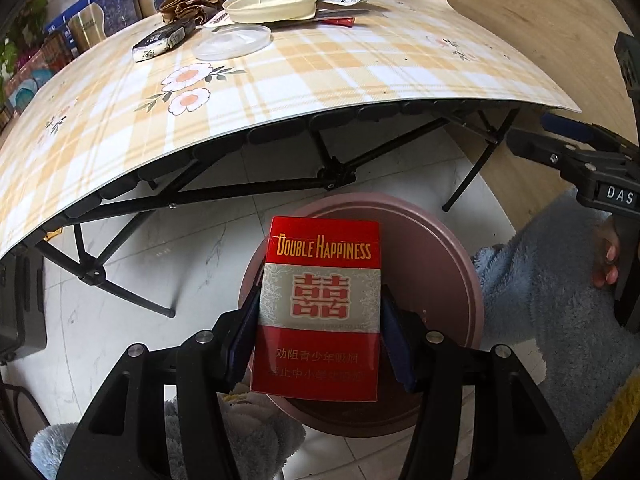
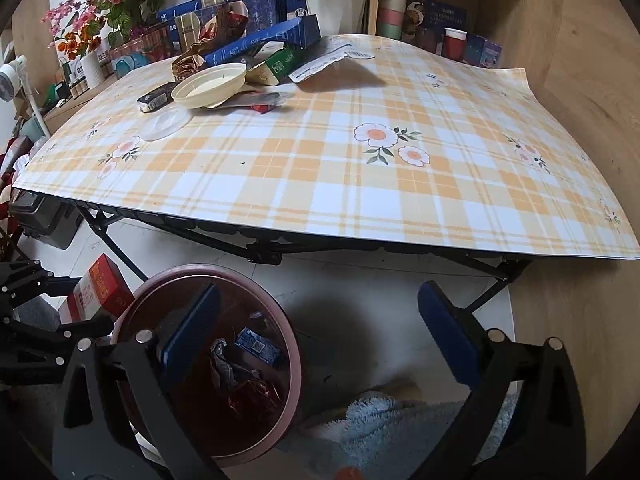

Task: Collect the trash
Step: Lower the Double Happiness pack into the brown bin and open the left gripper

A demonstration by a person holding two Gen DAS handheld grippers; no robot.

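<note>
White tiled floor (image 2: 360,288) under folding table (image 2: 320,184) with checked cloth. Pink bin (image 2: 298,364) beside table, trash inside. Cream dish (image 1: 270,4) and clutter at table's far end. Left tool (image 1: 318,332) clamped on red cigarette pack (image 1: 320,308), held above bin. Right tool (image 2: 320,340) spread wide, holding nothing, near bin.

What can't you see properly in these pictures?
- Pink bin, left wrist view: its inside is hidden by the red cigarette pack held in the left claw.
- Trash under the cream bowl, right wrist view: covered and too small.
- Bin bottom, right wrist view: dark, partly behind the right claw.
</note>
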